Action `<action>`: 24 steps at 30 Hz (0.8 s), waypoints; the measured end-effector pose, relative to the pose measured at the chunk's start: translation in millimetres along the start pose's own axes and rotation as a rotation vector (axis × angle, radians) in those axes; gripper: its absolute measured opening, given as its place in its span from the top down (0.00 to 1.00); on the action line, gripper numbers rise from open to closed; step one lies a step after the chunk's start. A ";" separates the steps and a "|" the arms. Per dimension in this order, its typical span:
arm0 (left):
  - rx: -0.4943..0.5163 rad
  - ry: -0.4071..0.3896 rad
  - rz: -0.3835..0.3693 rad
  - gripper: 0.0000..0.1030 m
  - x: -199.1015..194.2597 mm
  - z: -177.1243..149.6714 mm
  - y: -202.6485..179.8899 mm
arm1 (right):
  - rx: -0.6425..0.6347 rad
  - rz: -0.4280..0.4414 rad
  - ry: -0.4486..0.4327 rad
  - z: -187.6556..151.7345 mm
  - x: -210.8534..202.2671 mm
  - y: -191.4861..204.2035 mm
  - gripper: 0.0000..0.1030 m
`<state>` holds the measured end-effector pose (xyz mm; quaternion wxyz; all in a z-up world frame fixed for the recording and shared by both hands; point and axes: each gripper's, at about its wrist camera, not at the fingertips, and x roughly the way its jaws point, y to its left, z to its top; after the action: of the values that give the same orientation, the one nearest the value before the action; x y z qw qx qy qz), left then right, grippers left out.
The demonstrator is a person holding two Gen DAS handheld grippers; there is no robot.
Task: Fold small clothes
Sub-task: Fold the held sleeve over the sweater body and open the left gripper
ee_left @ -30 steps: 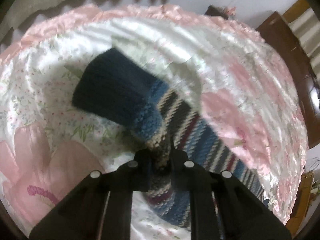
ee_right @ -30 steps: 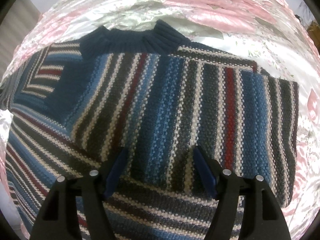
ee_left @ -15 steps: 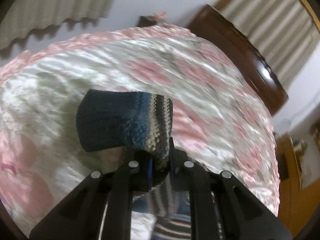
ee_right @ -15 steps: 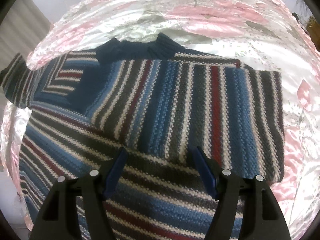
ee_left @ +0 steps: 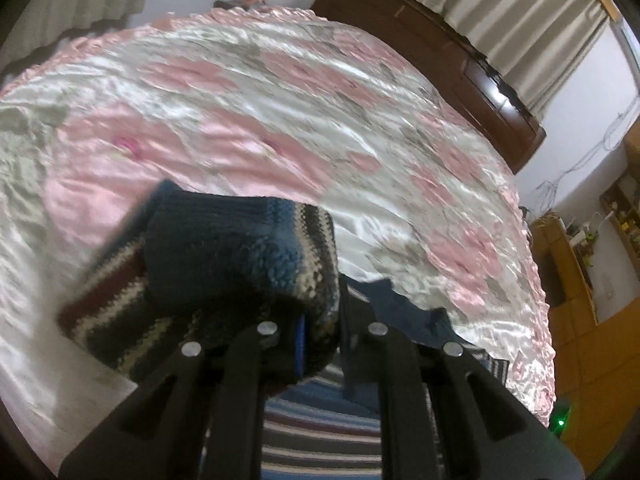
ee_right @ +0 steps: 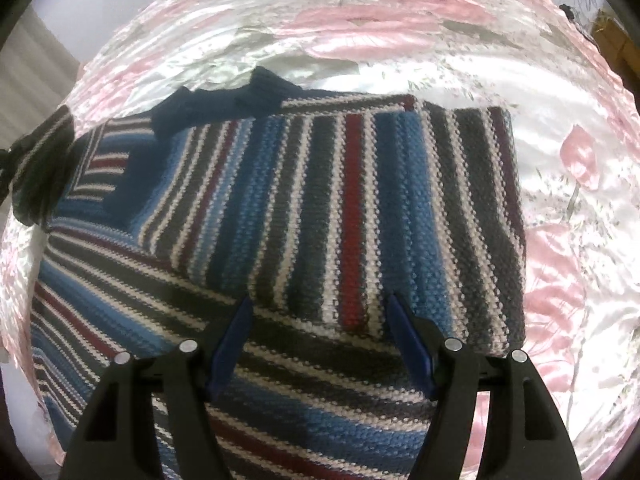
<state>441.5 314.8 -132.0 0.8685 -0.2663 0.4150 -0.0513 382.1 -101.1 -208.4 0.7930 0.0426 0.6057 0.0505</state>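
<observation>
A striped knit sweater [ee_right: 320,216] in blue, grey, white and dark red lies on the bed, its right sleeve folded across the body. My left gripper [ee_left: 320,332] is shut on the sweater's left sleeve [ee_left: 240,256] near its navy cuff, holding it lifted above the sweater body [ee_left: 320,436]. In the right wrist view that raised sleeve [ee_right: 40,168] shows at the far left edge. My right gripper [ee_right: 320,344] hovers open over the lower middle of the sweater, nothing between its blue-padded fingers [ee_right: 228,340].
The pink and white floral satin bedspread [ee_left: 280,120] covers the whole bed. A dark wooden headboard [ee_left: 460,56] stands at the back right in front of striped curtains, with wooden shelving [ee_left: 580,280] beyond the bed's right edge.
My left gripper has lifted the sleeve off the bedspread and swung it over toward the sweater body. My right gripper has drawn back slightly, still open.
</observation>
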 end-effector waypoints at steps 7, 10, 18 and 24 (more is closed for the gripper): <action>0.089 0.084 -0.031 0.89 35.7 -43.9 -50.4 | 0.007 0.015 -0.001 -3.6 4.6 -5.3 0.32; 0.105 0.119 -0.037 0.89 47.7 -60.8 -61.6 | 0.009 0.017 0.000 -4.8 5.5 -6.1 0.32; 0.201 0.243 0.006 0.76 86.9 -96.1 -72.4 | 0.011 0.005 0.016 -3.0 13.2 -5.8 0.29; 0.226 0.359 -0.027 0.42 80.8 -106.1 -62.9 | -0.006 -0.010 0.029 -1.0 22.1 -2.0 0.25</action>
<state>423.0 191.6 -210.7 0.8042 -0.1592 0.5511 -0.1557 387.0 -100.2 -230.1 0.7844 0.0366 0.6172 0.0488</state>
